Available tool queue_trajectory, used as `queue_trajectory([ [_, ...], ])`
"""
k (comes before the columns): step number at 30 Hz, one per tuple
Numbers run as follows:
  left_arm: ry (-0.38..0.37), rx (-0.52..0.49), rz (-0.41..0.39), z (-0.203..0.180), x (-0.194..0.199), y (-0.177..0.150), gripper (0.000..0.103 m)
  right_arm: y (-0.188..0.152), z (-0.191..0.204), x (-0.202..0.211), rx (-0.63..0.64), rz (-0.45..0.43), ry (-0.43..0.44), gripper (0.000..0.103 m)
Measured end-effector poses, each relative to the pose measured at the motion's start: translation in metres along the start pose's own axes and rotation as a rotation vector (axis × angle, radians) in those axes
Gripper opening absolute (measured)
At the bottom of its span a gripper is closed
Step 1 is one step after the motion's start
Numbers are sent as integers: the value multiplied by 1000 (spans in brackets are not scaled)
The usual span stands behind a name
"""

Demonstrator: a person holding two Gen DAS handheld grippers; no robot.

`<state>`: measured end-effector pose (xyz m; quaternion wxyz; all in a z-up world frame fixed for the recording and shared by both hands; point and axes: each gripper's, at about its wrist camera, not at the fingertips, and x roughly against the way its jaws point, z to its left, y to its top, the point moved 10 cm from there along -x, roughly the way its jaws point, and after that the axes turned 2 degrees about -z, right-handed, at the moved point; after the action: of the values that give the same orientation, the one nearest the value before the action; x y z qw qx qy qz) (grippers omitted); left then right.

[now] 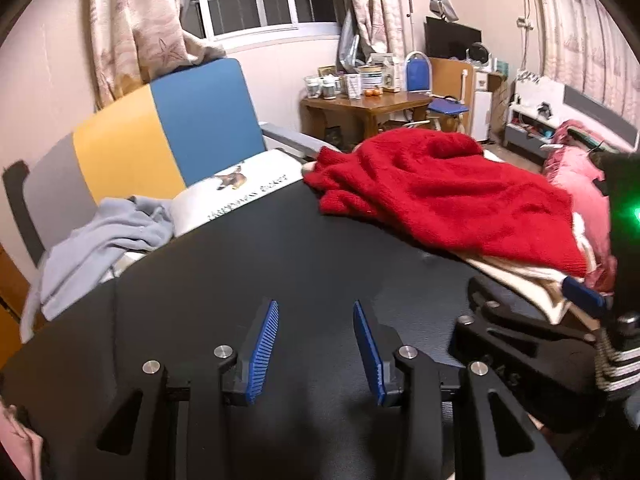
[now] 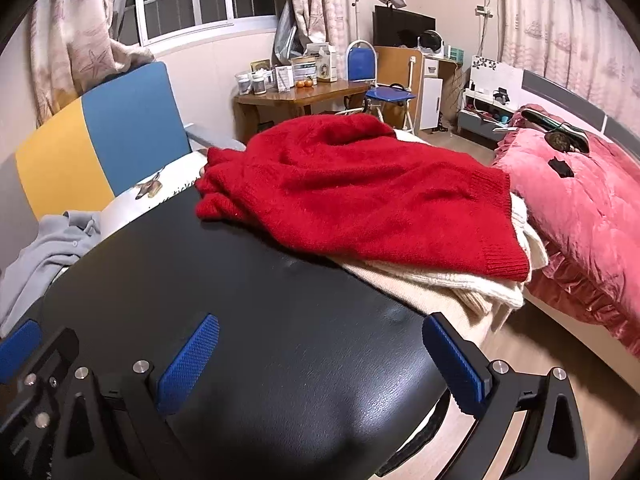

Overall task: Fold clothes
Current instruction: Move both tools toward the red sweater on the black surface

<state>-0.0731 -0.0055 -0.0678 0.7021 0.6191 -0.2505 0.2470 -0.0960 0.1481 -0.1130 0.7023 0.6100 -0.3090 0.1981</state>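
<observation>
**Both grippers empty over the dark table, red sweater at its far side**

The left gripper (image 1: pixel 316 344) hangs over the black table (image 1: pixel 280 264) with its nose tilted down. Its two blue pads stand partly apart, and only bare tabletop shows in the gap; it holds nothing. The right gripper (image 2: pixel 320 364) sits just beside it, over the near right part of the same table. Its jaws are spread wide, one blue pad at each side of the view, and nothing lies between them.

The red sweater (image 2: pixel 360 196) lies loosely heaped on the far right part of the table, well apart from both grippers. It rests on top of a cream knit garment (image 2: pixel 460 284), whose edge shows under the sweater's ribbed hem and reaches the table's right edge. In the left wrist view the right gripper's black body stands close to that cream edge; whether it touches cannot be told.

At the far left edge of the table a light grey garment (image 1: pixel 96 244) lies crumpled, next to a white cloth with a printed picture (image 1: pixel 240 188). Behind them stands a chair with a yellow and blue back (image 1: pixel 168 132). To the right of the table is a bed with a pink cover (image 2: pixel 580 216).
</observation>
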Motion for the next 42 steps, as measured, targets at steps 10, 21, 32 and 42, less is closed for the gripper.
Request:
queue_trajectory([
  [10,-21,43,10,8,6,-9,40,-9,10,0,32,10,-4,103],
  [21,-3,61,19,22,11,-17,40,-17,20,1,55,23,26,103],
  [32,60,102,185,90,-31,-99,40,-42,35,-21,43,109,316,103],
  [42,114,179,278,148,-62,-155,43,59,11,-87,-77,59,405,103],
])
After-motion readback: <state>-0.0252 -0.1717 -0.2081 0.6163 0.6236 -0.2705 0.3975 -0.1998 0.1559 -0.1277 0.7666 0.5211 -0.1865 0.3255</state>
